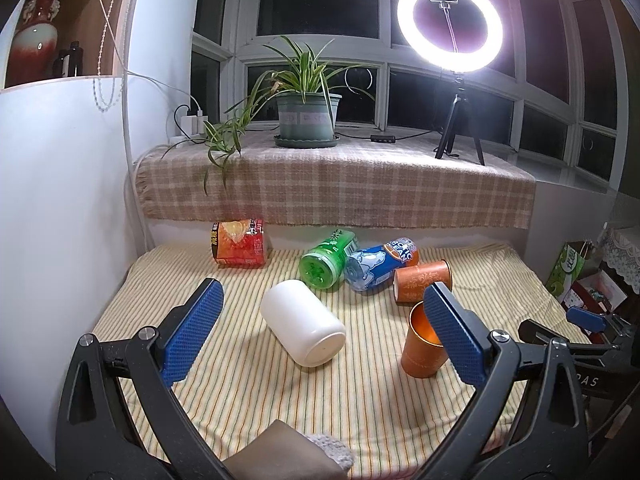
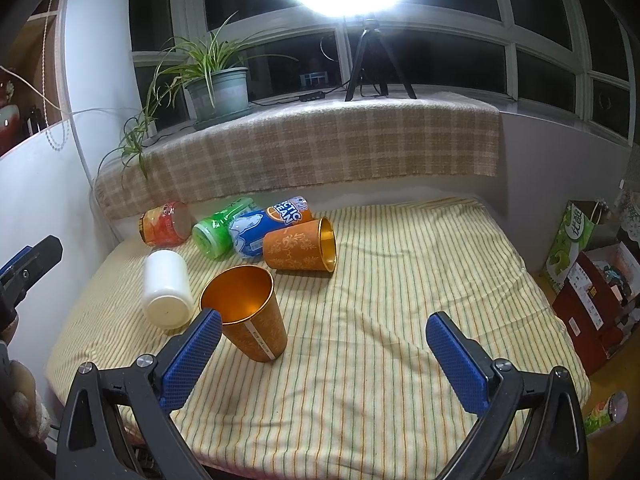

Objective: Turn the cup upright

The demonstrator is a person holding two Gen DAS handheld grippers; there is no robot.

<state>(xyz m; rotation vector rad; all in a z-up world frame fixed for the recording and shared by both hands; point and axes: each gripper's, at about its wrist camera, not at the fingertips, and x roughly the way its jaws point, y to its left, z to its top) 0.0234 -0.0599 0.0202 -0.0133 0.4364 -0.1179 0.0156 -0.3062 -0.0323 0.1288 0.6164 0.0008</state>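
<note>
Left claw (image 1: 320, 320) open wide, empty, above striped cloth (image 1: 248, 392). White cup (image 1: 302, 322) on its side between its pads, untouched, base toward camera. Right claw (image 2: 324, 346) open, empty. Orange cup (image 2: 248, 312) stands mouth up, tilted, just beside right claw's left pad (image 2: 192, 360); contact unclear. Second orange cup (image 2: 300, 246) on its side behind it, mouth to right, touching blue can (image 2: 266, 224). Green can (image 2: 218, 232) and red can (image 2: 164, 224) also lying down, near back edge.
</note>
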